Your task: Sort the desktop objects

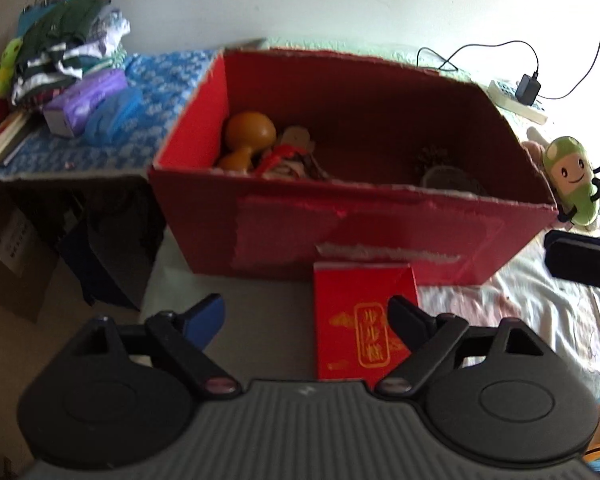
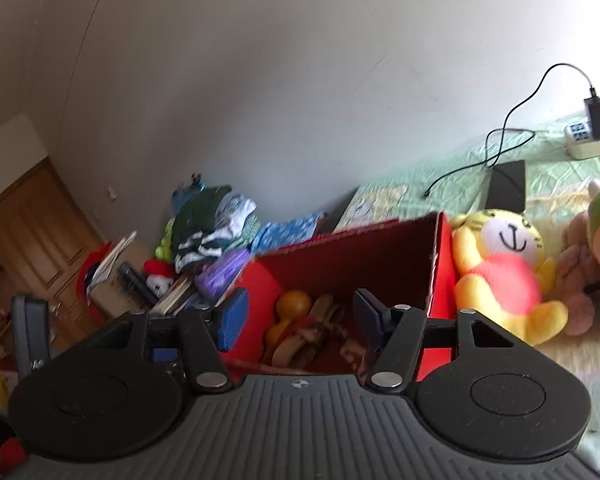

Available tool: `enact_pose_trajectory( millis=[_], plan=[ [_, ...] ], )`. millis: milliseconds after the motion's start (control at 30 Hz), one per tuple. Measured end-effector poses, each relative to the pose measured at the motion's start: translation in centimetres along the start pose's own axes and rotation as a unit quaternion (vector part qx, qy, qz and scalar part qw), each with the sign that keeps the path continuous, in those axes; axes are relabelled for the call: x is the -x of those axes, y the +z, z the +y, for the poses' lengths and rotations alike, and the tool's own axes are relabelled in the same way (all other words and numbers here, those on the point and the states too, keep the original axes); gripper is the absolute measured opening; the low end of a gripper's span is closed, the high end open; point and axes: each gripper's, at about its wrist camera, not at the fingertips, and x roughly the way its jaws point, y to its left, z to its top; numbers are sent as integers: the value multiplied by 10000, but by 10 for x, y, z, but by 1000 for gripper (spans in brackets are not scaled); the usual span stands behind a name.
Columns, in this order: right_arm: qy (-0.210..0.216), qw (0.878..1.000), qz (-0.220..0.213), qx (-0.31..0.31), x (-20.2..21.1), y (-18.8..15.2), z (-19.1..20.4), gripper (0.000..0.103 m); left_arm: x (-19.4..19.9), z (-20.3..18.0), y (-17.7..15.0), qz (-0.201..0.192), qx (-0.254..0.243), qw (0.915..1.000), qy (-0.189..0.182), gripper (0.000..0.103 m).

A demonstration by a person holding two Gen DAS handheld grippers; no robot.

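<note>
Left gripper: the left gripper [image 1: 306, 320] hangs low over the bed surface with its jaws spread wide and nothing between the pads.
Right gripper: the right gripper [image 2: 300, 322] is above the near edge of the red cardboard box [image 1: 380, 236], also with jaws apart and empty.
Next thing to sort: I judge it is the red packet with gold characters [image 1: 360, 320], which lies flat just in front of the box wall, partly behind the right finger of the left gripper.
Box contents: an orange gourd [image 1: 248, 136] and a bundle with red string [image 1: 288, 160] sit at the left end; the right end holds something dark that I cannot identify.
Other loose things: a green plush toy [image 1: 572, 180] and a yellow tiger plush [image 2: 500, 276] lie beside the box.
How to grip well: the packet is thin and flat, so one pad should come under a free edge, probably the edge nearest the gripper.
Risk: the soft bedding can give way, so the pads may pinch cloth together with the packet.
Release: drop it in the free middle of the box.
</note>
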Motion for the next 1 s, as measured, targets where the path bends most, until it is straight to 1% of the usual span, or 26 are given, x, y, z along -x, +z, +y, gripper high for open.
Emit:
enact_pose_trajectory(
  millis=[67, 133, 200, 300, 333, 400, 467, 500, 600, 667, 733, 767, 800, 867, 933, 1000],
  plan=[
    [94, 9989, 446, 126, -4, -15, 1, 62, -9, -6, -11, 165, 99, 9998, 47, 93],
    [74, 9954, 898, 322, -15, -30, 4, 62, -17, -11, -19, 305, 150, 9994, 81, 94],
    [15, 9916, 1223, 414, -25, -45, 7, 62, -21, -14, -27, 415, 213, 9989, 72, 94],
    [-16, 9859, 1663, 198, -42, -56, 2, 62, -24, -18, -34, 489, 208, 9986, 31, 93],
    [-19, 9842, 1770, 92, -46, -59, 1, 62, -26, -19, -35, 523, 195, 9984, 14, 89],
    [-11, 9814, 1919, -91, -55, -64, -1, 62, -28, -20, -35, 538, 192, 9983, -114, 89],
    [-47, 9781, 2070, -192, -66, -68, 0, 62, -28, -18, -33, 529, 217, 9981, -215, 84],
    [-56, 9765, 2143, -223, -72, -70, 1, 61, -29, -18, -32, 527, 217, 9980, -261, 84],
    [-83, 9714, 2349, -343, -93, -76, 4, 61, -34, -17, -28, 578, 146, 9974, -416, 86],
    [-127, 9683, 2464, -381, -105, -78, 6, 61, -39, -21, -26, 623, -6, 9966, -545, 90],
    [-200, 9641, 2618, -403, -116, -82, 6, 61, -44, -28, -24, 680, -238, 9960, -519, 85],
    [-210, 9615, 2699, -468, -122, -84, 5, 61, -46, -33, -25, 681, -374, 9960, -447, 86],
    [-180, 9593, 2757, -582, -125, -86, 3, 61, -46, -38, -24, 681, -510, 9957, -375, 86],
    [36, 9531, 2891, -894, -131, -89, -2, 60, -45, -46, -24, 694, -721, 9944, -349, 85],
    [137, 9479, 2963, -1163, -132, -92, -9, 60, -41, -54, -22, 707, -869, 9927, -440, 85],
    [178, 9462, 2950, -1320, -127, -92, -14, 56, -36, -67, -18, 710, -1059, 9902, -577, 85]
  ],
)
